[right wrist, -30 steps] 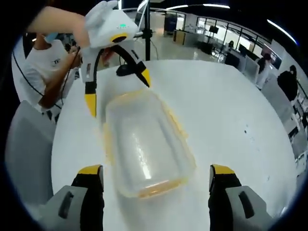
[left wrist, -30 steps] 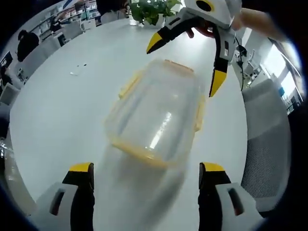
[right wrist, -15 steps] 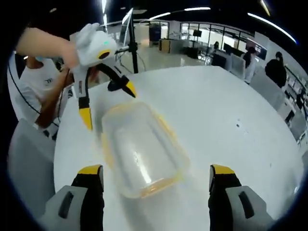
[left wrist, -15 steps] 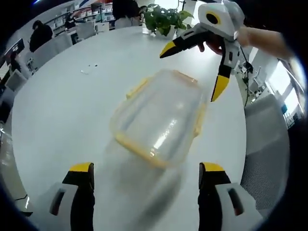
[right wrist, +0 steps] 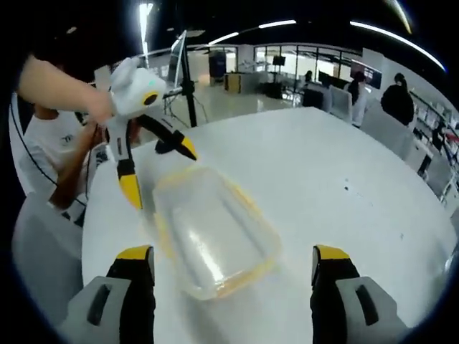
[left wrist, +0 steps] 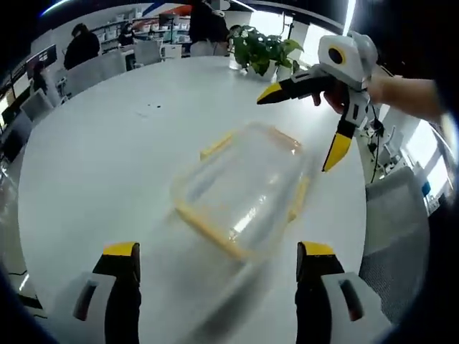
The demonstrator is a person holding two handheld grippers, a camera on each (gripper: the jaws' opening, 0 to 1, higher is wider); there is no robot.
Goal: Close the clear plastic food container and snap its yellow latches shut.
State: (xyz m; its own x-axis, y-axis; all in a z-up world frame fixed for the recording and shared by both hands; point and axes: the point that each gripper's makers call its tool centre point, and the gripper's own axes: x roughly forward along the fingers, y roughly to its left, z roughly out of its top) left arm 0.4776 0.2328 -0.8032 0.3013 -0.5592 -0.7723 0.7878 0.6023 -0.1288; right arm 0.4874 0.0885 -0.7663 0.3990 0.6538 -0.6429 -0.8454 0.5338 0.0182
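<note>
With both pairs of fingers spread wide and gripping nothing, the container (left wrist: 240, 190) sits on the white desk (left wrist: 93, 150) untouched, ahead of and between the left gripper (left wrist: 219, 251) fingertips, clear of both. In the right gripper view the same container (right wrist: 211, 233) lies ahead of the right gripper (right wrist: 233, 251), nearer its left-side finger than the other, again no contact. The two grippers face each other across the box: the right gripper hangs beyond its far end in the left gripper view, fingers splayed, one tip over the far rim area and one off to the side; the left gripper hangs likewise at the far end in the right gripper view.

Lid looks seated on the box (blurred, can't confirm it is fully down). Yellow latches (left wrist: 208, 149) run along the edges; can't tell whether any are snapped, they seem to stick out a bit.

Judgement: still the approach step, latching not yet done.

Risks:
- Box is light and empty on a slick desk, so a one-sided push on a latch would likely slide or spin it away from the fingers unless the other gripper braces it.
- Pressing a latch with the lid askew could pop the lid up.
- A hard fingertip may skid off the thin latch tab.
</note>
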